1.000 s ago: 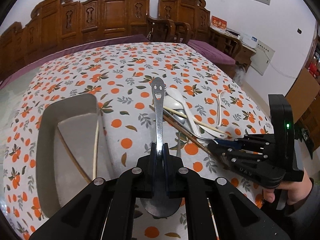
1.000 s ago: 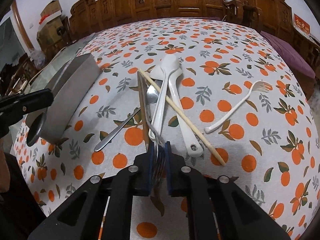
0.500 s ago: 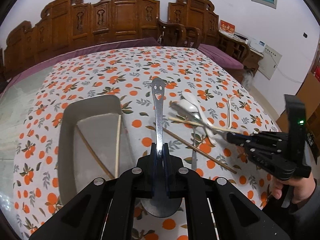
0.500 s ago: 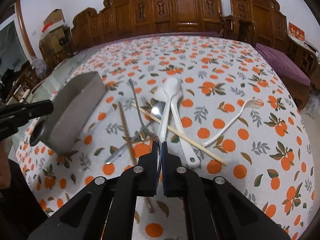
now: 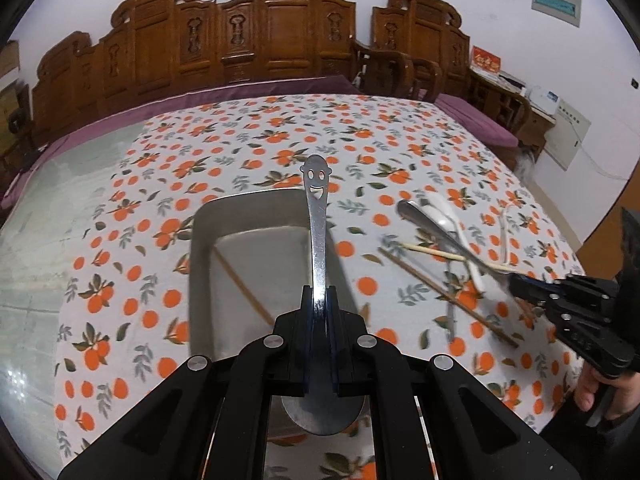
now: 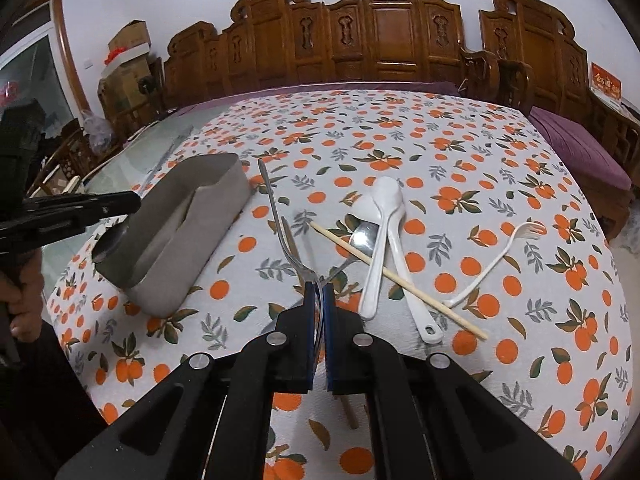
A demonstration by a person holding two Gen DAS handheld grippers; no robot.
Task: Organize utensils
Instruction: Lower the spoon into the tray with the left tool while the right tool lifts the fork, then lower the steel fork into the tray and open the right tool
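My left gripper [image 5: 319, 292] is shut on a metal spoon [image 5: 317, 216] with a smiling face cut in its handle. It holds the spoon over the right part of the metal tray [image 5: 208, 220], in which two chopsticks [image 5: 240, 284] lie. My right gripper [image 6: 319, 292] is shut on the tine end of a metal fork [image 6: 276, 216], whose handle rises clear of the cloth toward the tray [image 6: 192, 232]. In the left wrist view the right gripper [image 5: 516, 280] stands right of the tray with the fork [image 5: 432, 226] in it.
On the orange-print cloth lie two white spoons [image 6: 386, 240], a metal spoon [image 6: 362, 234], a pale chopstick [image 6: 400, 280], a brown chopstick [image 6: 348, 412] partly under my right gripper, and a white plastic fork [image 6: 500, 256]. Carved wooden chairs line the far side.
My left gripper has carried the spoon sideways until it is over the tray. My right gripper has lifted the fork off the cloth, and its handle now points up and left.
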